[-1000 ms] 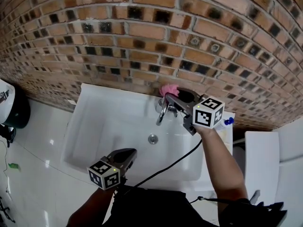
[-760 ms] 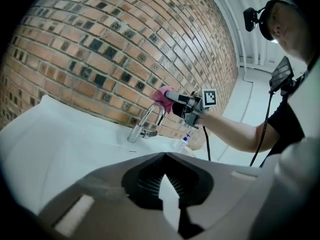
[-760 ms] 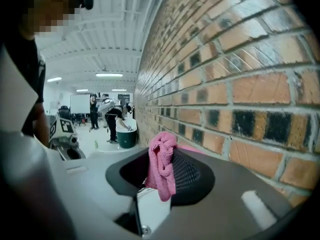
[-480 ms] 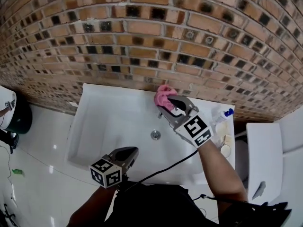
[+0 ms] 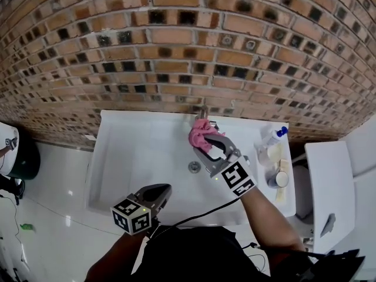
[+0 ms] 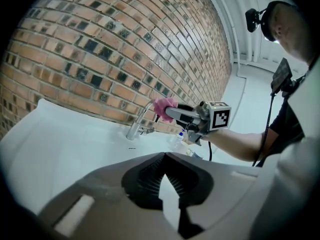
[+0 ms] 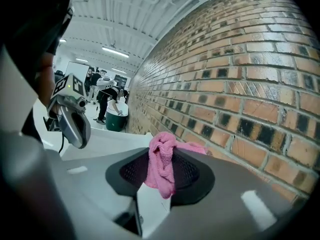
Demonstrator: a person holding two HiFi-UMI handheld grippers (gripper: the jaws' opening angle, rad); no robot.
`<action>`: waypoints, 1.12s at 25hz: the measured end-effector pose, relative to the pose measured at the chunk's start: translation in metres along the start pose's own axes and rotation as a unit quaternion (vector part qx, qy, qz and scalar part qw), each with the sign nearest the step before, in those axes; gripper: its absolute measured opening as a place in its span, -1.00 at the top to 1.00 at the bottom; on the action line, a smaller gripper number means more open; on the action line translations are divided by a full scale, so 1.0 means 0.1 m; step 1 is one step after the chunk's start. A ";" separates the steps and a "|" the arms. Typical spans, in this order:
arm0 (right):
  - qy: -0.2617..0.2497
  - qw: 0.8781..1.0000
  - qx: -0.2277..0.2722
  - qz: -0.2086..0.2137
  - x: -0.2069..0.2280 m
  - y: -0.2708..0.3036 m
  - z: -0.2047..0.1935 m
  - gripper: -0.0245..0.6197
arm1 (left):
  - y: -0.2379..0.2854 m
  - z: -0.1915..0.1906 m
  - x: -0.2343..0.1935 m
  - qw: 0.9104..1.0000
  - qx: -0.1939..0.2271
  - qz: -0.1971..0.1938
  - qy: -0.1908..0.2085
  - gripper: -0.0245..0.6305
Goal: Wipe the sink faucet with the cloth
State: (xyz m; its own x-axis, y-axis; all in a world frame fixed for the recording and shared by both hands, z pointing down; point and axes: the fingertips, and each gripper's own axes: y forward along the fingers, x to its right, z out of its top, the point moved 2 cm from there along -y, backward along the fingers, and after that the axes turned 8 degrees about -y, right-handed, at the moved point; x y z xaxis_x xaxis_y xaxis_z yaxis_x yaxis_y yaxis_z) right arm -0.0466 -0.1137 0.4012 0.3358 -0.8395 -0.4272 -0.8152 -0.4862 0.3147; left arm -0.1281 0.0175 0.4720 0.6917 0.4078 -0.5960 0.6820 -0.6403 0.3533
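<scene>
R tool [image 7: 159, 176] clamps 1 pink cloth [image 7: 162, 156] by 1 faucet [image 6: 136, 124]; L tool [image 6: 164, 158] closed, empty.

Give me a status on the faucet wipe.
Done: the cloth is clamped in the right gripper. In hand: it sits against the top of the faucet spout, so wiping looks under way. Left: the lower spout and base show uncovered; how much is already wiped can't be told. The left gripper hangs shut and empty over the sink.
</scene>
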 end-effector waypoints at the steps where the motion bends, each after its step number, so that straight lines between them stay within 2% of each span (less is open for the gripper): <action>1: 0.009 1.000 0.000 -0.003 -0.03 0.00 -0.02 0.55 | -0.02 0.00 -0.01 1.000 -0.002 -0.002 0.001 0.91; 13: 0.112 0.993 -0.031 -0.017 -0.30 0.04 -0.38 0.55 | -0.19 0.02 -0.04 1.000 -0.017 -0.021 0.014 0.91; 20: 0.201 0.977 -0.060 -0.031 -0.59 -0.13 -0.55 0.55 | -0.30 0.01 -0.08 0.998 -0.028 -0.047 0.027 0.91; 24: 0.252 0.966 -0.029 -0.053 -0.75 -0.36 -0.42 0.55 | -0.34 -0.03 -0.17 0.996 -0.046 -0.062 0.034 0.91; 28: 0.313 0.948 0.024 -0.055 -1.00 -0.55 -0.23 0.54 | -0.38 -0.11 -0.15 0.996 -0.054 -0.070 0.032 0.91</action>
State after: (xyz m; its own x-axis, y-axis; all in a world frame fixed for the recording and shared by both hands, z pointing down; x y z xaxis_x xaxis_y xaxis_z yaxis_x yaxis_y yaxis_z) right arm -0.0245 -0.0092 0.4464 0.6213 -0.7718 0.1354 -0.7749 -0.5796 0.2519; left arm -0.1618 0.0434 0.4757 0.5996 0.5304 -0.5993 0.7918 -0.5020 0.3480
